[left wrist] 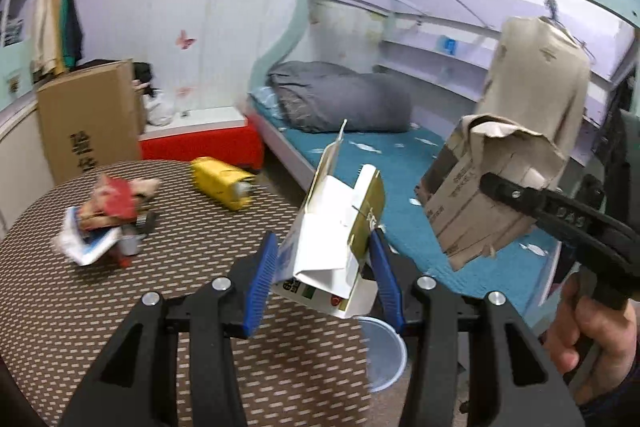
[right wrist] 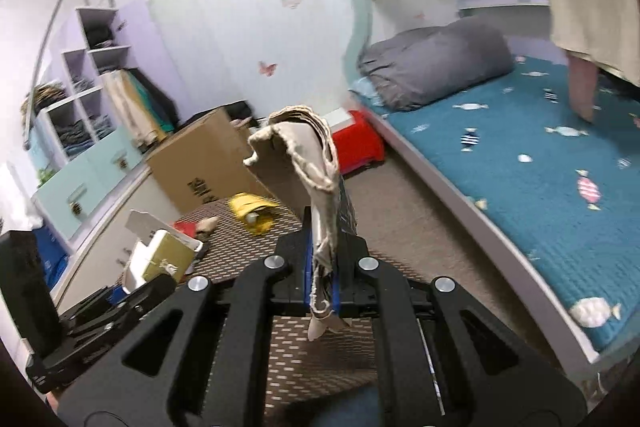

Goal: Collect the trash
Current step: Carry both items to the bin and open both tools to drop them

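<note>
My left gripper (left wrist: 324, 259) is shut on a torn white and gold carton (left wrist: 340, 227) and holds it above the round patterned table (left wrist: 60, 307). The carton also shows in the right wrist view (right wrist: 160, 259). My right gripper (right wrist: 322, 267) is shut on a crumpled piece of brown cardboard (right wrist: 304, 163), held up in the air to the right of the left gripper; it also shows in the left wrist view (left wrist: 480, 203). On the table lie a yellow carton (left wrist: 222, 181) and a pile of red and white wrappers (left wrist: 106, 219).
A clear plastic lid (left wrist: 380, 351) lies at the table's near right edge. A tall cardboard box (left wrist: 90, 123) and a red box (left wrist: 200, 147) stand behind the table. A bed with a blue sheet (right wrist: 540, 187) and a grey duvet (left wrist: 344, 99) is on the right.
</note>
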Available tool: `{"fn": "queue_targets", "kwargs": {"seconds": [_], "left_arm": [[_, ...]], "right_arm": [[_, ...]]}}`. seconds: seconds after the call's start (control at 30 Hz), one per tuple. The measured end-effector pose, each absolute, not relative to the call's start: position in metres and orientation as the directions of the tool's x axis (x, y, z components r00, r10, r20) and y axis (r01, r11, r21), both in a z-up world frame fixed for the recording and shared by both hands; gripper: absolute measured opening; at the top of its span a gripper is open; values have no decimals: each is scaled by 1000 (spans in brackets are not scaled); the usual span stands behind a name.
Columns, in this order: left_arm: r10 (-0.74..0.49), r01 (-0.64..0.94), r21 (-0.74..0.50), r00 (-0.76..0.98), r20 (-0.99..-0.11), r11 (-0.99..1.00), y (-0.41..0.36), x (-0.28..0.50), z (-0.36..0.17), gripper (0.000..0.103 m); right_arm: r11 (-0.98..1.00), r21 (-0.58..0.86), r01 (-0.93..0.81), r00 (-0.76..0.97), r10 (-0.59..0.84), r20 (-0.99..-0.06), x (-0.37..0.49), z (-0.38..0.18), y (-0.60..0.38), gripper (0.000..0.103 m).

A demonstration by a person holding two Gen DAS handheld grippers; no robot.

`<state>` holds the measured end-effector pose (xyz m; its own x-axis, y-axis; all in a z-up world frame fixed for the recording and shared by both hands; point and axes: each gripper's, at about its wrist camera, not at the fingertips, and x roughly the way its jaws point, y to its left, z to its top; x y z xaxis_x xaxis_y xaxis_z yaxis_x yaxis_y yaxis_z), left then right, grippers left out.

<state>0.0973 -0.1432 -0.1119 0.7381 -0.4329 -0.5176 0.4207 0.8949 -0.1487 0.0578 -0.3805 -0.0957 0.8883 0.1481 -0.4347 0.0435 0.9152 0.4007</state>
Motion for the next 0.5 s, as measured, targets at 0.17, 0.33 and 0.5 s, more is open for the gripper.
{"fn": "queue_targets", "kwargs": {"seconds": [0.17,0.33,0.5], "left_arm": [[-491,503,-145,673,-553,852,-203,98,-129,47],[-507,553,-128,615,-604,823,-252,101,-158,47],[-477,561,-112,562,-676,820,-293,115,-197,47]], "right_arm": [[905,402,137,873,82,-481,50,-121,-420,7],[878,422,224,834,52,-550,50,-160,-451,7],[850,438,291,778,56,-626,61,-206,-473,7]]}}
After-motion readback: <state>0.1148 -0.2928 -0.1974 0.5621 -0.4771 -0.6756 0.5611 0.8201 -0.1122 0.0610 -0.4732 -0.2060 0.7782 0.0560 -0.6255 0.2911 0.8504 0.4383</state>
